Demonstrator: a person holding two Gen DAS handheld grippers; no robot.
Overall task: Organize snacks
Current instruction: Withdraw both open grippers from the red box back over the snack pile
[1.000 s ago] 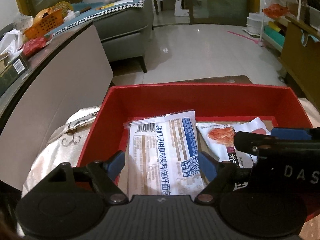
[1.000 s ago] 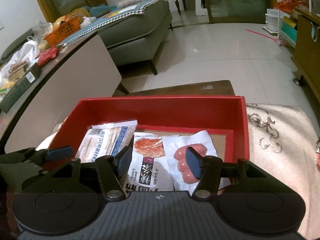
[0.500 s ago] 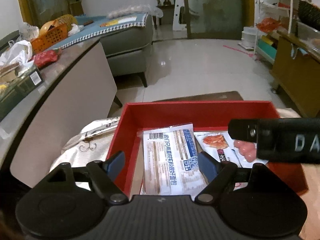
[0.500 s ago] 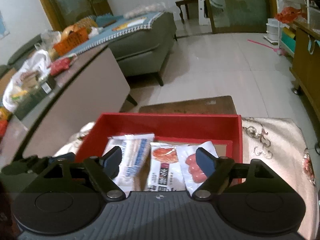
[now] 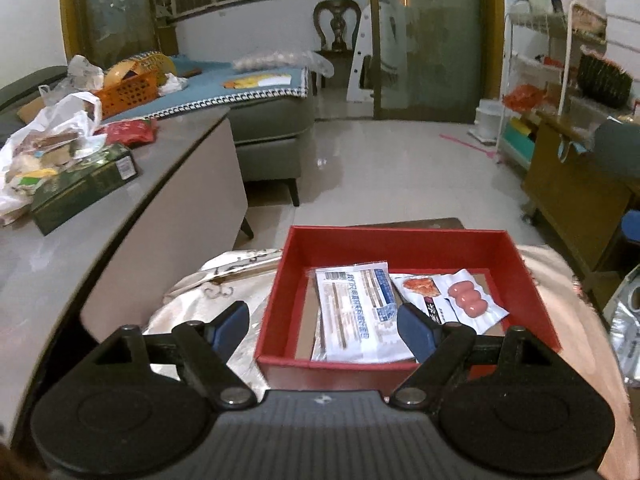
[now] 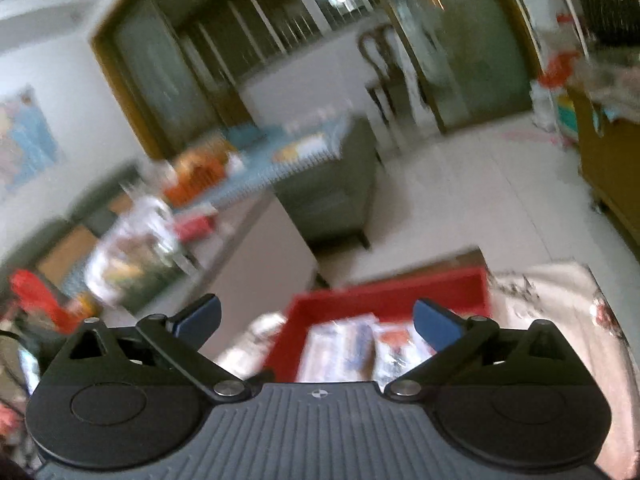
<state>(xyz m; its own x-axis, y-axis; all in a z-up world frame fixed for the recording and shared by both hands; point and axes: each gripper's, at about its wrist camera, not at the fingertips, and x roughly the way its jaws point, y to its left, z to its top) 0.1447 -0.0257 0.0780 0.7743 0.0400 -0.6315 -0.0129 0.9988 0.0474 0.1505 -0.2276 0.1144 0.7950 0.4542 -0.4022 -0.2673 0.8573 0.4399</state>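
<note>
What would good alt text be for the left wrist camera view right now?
An open red box on a cloth-covered surface holds three flat snack packets: a white one, a chili one, and sausages. The left gripper hovers open in front, holding nothing.

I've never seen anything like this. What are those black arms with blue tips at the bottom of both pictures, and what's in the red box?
No robot here: a person holds a hand tool with two fingers in each hand, and a camera on each tool looks forward along its fingers. One picture comes from the left gripper, the other, blurred, from the right gripper.

Both stand open and hold nothing; the right one has just been opening wider.

Ahead, on a pale cloth, sits a red box. Inside lie three snack packets side by side: a white printed packet, a packet with an orange picture and a clear pack of pink sausages.
</note>
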